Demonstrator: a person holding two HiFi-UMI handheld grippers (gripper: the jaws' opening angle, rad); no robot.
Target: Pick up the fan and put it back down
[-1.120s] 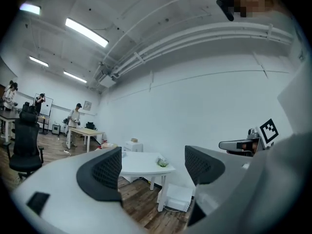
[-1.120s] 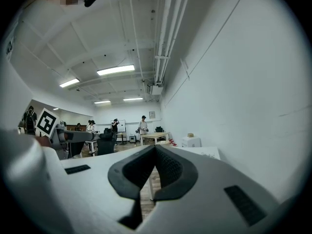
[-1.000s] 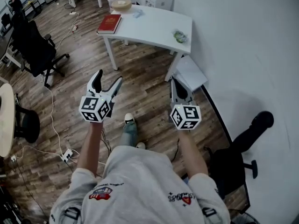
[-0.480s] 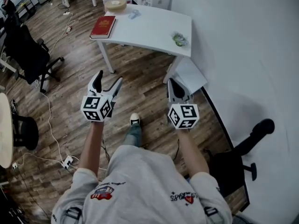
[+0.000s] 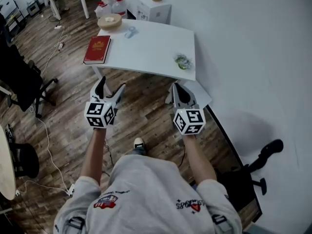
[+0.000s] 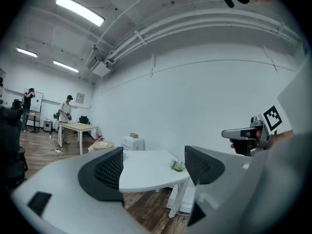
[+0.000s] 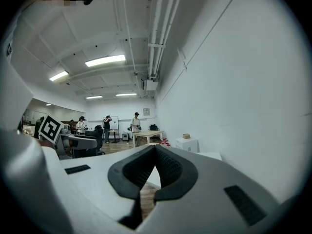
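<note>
Red book (image 5: 97, 49) x1; L tongs (image 5: 111, 83), R tongs (image 5: 176, 86)

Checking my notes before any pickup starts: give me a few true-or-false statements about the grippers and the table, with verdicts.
The left gripper is open and empty. True.
The right gripper holds a red book. False: its jaws are together on nothing; the red book lies on the white table.
Both grippers hang over the table. False: they are over the wooden floor, short of it.
A small green thing sits on the table near the wall. True.
</note>
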